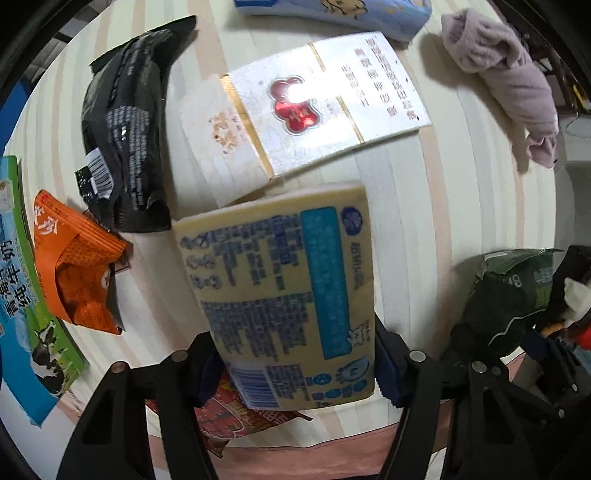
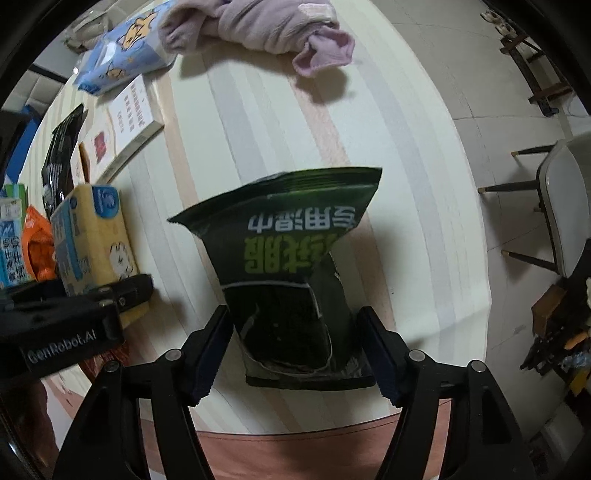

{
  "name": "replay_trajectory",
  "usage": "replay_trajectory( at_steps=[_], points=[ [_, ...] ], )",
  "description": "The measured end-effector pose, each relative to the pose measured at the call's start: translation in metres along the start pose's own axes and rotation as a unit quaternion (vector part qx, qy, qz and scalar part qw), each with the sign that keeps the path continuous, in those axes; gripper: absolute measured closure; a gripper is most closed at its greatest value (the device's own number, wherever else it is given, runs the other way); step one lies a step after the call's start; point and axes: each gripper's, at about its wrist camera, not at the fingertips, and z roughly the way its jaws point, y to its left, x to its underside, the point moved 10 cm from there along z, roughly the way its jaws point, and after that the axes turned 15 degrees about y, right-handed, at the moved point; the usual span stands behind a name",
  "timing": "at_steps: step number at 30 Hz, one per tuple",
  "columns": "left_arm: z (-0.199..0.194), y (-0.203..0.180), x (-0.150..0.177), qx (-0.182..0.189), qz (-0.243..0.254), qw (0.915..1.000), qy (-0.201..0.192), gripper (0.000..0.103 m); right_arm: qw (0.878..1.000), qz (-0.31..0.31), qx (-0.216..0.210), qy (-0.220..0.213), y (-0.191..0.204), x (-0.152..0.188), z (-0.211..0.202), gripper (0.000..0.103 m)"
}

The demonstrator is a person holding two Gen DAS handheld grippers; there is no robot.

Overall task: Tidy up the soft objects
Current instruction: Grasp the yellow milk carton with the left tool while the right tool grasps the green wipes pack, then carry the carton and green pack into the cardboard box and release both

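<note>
Gripping one soft pack in each claw above a striped tablecloth [image 2: 388, 155].

Held in the left gripper [image 1: 293, 363], the yellow tissue pack [image 1: 284, 288] is clamped at its lower end between both blue pads, printed back facing the camera. The right gripper [image 2: 295, 354] grasps the dark green wet-wipe pouch [image 2: 291, 266], pads pressing its lower sides, the sealed end pointing away. Beyond the yellow pack lies a white card with a red emblem [image 1: 306, 110]; a black snack bag [image 1: 125, 140] and an orange packet [image 1: 79, 266] sit to its left, with a milk carton [image 1: 26, 280] at the edge. A pink sock [image 1: 513, 88] and a blue patterned pack [image 1: 332, 11] lie farther off, well apart from both grips.
</note>
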Motion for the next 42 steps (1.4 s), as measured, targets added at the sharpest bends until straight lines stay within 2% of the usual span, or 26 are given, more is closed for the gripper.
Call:
replay_trajectory(
  at_steps=[1, 2, 5, 9, 13, 16, 21, 24, 25, 27, 28, 29, 30, 33, 37, 39, 42],
  points=[
    [-0.001, 0.003, 0.002, 0.001, -0.001, 1.0, -0.005, 0.04, 1.0, 0.008, 0.005, -0.002, -0.002, -0.001, -0.001, 0.038],
    [-0.003, 0.002, 0.01, 0.0, -0.004, 0.9999, -0.013, 0.04, 1.0, 0.013, 0.009, -0.003, -0.007, -0.003, -0.002, 0.05],
    [-0.021, -0.002, 0.033, -0.005, -0.003, 0.9992, -0.039, 0.042, 1.0, 0.021, -0.013, -0.006, -0.011, 0.003, -0.009, 0.06],
    [-0.053, 0.002, 0.084, 0.001, 0.002, 0.9958, -0.091, 0.042, 0.999, 0.013, -0.023, -0.019, -0.008, 0.029, -0.024, 0.063],
    [-0.089, 0.008, 0.159, 0.023, -0.007, 0.9888, -0.147, 0.042, 0.998, -0.028, -0.045, -0.043, 0.012, 0.072, -0.058, 0.064],
    [-0.127, 0.039, 0.209, 0.034, -0.022, 0.982, -0.184, 0.042, 0.994, -0.07, -0.064, -0.059, 0.052, 0.098, -0.086, 0.064],
    [-0.178, 0.12, 0.277, 0.035, -0.074, 0.9684, -0.236, 0.042, 0.981, -0.147, -0.099, -0.078, 0.138, 0.141, -0.134, 0.064],
    [-0.191, 0.165, 0.292, 0.048, -0.105, 0.9619, -0.248, 0.042, 0.969, -0.198, -0.117, -0.087, 0.211, 0.171, -0.156, 0.064],
    [-0.196, 0.184, 0.304, 0.054, -0.117, 0.959, -0.252, 0.042, 0.966, -0.211, -0.119, -0.089, 0.237, 0.167, -0.163, 0.064],
    [-0.194, 0.227, 0.281, 0.061, -0.135, 0.9547, -0.258, 0.042, 0.96, -0.233, -0.122, -0.093, 0.277, 0.175, -0.175, 0.064],
    [-0.195, 0.248, 0.286, 0.063, -0.143, 0.953, -0.26, 0.042, 0.958, -0.243, -0.122, -0.092, 0.302, 0.177, -0.179, 0.064],
    [-0.193, 0.272, 0.258, 0.069, -0.15, 0.9516, -0.259, 0.042, 0.957, -0.248, -0.122, -0.091, 0.321, 0.178, -0.18, 0.064],
    [-0.194, 0.288, 0.249, 0.074, -0.156, 0.9507, -0.257, 0.042, 0.956, -0.252, -0.122, -0.09, 0.338, 0.18, -0.181, 0.064],
    [-0.191, 0.343, 0.192, 0.08, -0.166, 0.9523, -0.243, 0.042, 0.957, -0.255, -0.118, -0.078, 0.396, 0.172, -0.177, 0.064],
    [-0.179, 0.405, 0.146, 0.109, -0.178, 0.956, -0.206, 0.042, 0.961, -0.249, -0.091, -0.073, 0.472, 0.138, -0.158, 0.064],
    [-0.169, 0.433, 0.121, 0.118, -0.183, 0.9576, -0.188, 0.042, 0.966, -0.237, -0.085, -0.063, 0.497, 0.117, -0.141, 0.064],
    [-0.151, 0.45, 0.09, 0.141, -0.175, 0.9617, -0.157, 0.042, 0.971, -0.227, -0.059, -0.054, 0.533, 0.074, -0.106, 0.064]
  ],
)
